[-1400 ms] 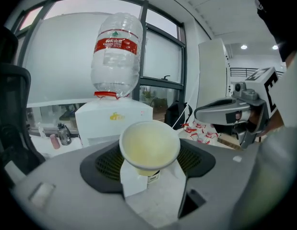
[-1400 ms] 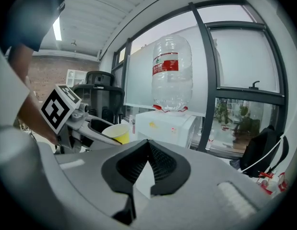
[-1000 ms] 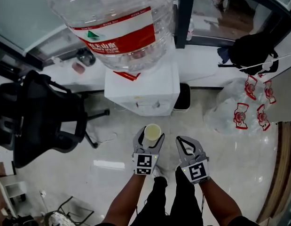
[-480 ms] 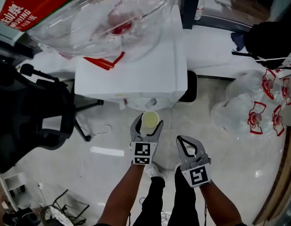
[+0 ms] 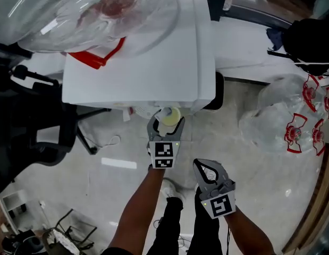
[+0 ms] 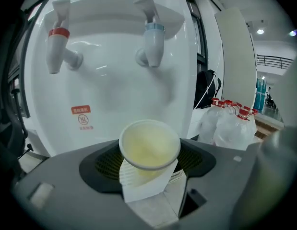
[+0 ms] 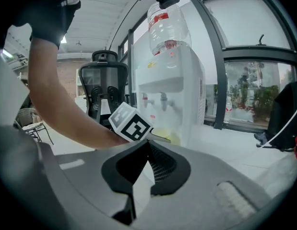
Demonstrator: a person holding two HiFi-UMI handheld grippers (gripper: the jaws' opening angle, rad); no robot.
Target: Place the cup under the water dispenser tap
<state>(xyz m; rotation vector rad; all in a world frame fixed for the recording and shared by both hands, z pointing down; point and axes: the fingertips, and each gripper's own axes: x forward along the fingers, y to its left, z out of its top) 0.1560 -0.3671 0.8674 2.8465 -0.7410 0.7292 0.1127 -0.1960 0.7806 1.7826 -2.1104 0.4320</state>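
Note:
A pale yellow paper cup point(image 5: 169, 119) stands upright in my left gripper point(image 5: 166, 125), whose jaws are shut on its sides. It is right at the front of the white water dispenser point(image 5: 137, 62). In the left gripper view the cup point(image 6: 149, 149) is empty and sits lower than the two taps, roughly under the blue tap point(image 6: 152, 40), with the red tap point(image 6: 57, 46) up to the left. My right gripper point(image 5: 205, 167) hangs back and to the right, shut and empty. From the right gripper view I see the dispenser point(image 7: 170, 97) and its bottle point(image 7: 167, 25).
A big clear water bottle point(image 5: 100, 9) tops the dispenser. A black office chair point(image 5: 31, 126) stands on the left. Bagged spare bottles point(image 5: 292, 121) lie on the floor to the right, with a black bag point(image 5: 313, 41) behind them. A dark bin point(image 5: 218, 92) sits beside the dispenser.
Both grippers have sunk lower. The left one carried the cup forward up to the dispenser's front, while the right stayed behind. The head view has closed in over the dispenser's top.

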